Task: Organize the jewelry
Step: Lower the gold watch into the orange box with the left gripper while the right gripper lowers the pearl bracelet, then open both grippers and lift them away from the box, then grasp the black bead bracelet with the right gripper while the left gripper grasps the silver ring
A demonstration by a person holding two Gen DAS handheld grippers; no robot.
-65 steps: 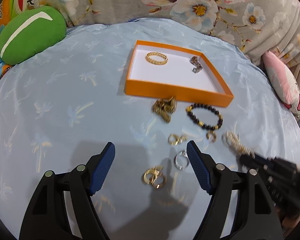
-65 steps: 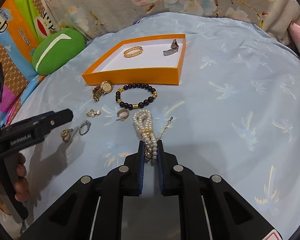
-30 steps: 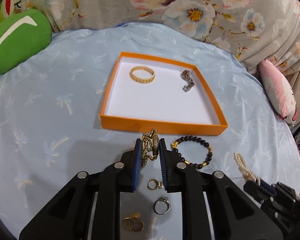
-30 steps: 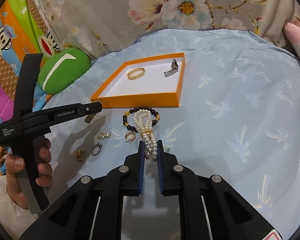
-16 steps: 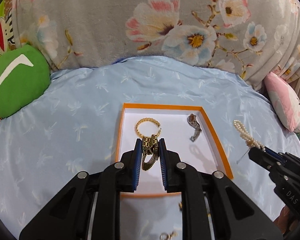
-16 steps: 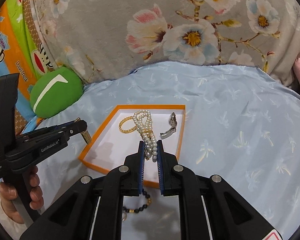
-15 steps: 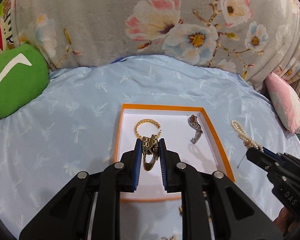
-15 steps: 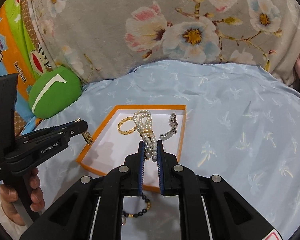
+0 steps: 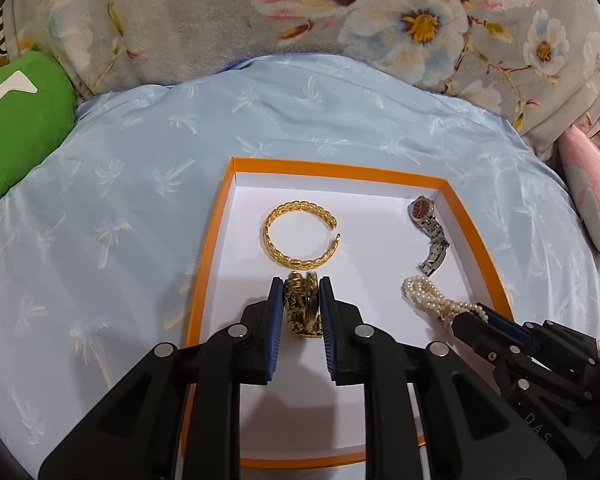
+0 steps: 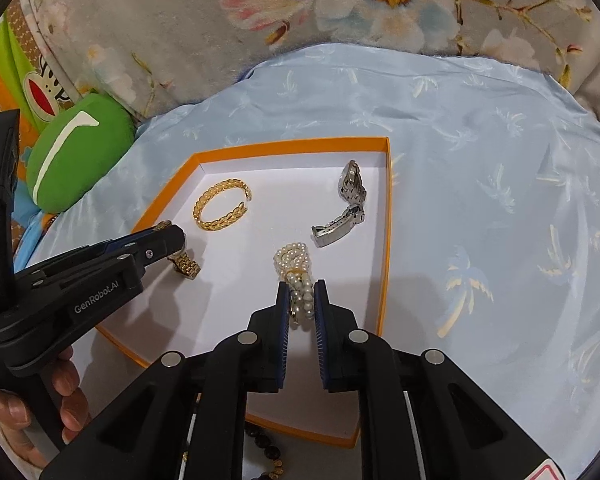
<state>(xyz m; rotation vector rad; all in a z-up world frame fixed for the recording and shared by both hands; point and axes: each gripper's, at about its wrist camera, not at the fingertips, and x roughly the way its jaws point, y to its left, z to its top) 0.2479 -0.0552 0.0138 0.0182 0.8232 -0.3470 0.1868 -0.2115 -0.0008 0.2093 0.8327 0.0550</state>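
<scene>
Both grippers are over the orange box point(image 9: 211, 240) on the bed point(image 9: 120, 184), each clamped on a piece and low enough to set it down. The left gripper point(image 9: 300, 308) holds a gold watch point(image 9: 302, 312) between its blue pads, just near of the gold bangle point(image 9: 300, 236) that lies on the box floor. The right gripper point(image 10: 300, 304) holds the near end of a pearl strand point(image 10: 294, 264), whose far loop already looks to rest on the white floor, near of the silver watch point(image 10: 346, 208) in the far right corner.

The step in hand seems to be the release of both pieces inside the box. To do it well, I would lower each gripper until the piece bears on the floor before parting the pads, so nothing drops and bounces. The gold watch sits very close to the bangle; letting go a little nearer would keep the two from tangling. The pearls are limp and may cling to the ribbed pads, so open wide and draw straight back and up rather than sideways, or the strand could be dragged over the near wall. The two grippers are close together, so withdrawing one at a time seems safer. A dark bead bracelet point(image 10: 268, 452) still lies outside, by the near wall.
</scene>
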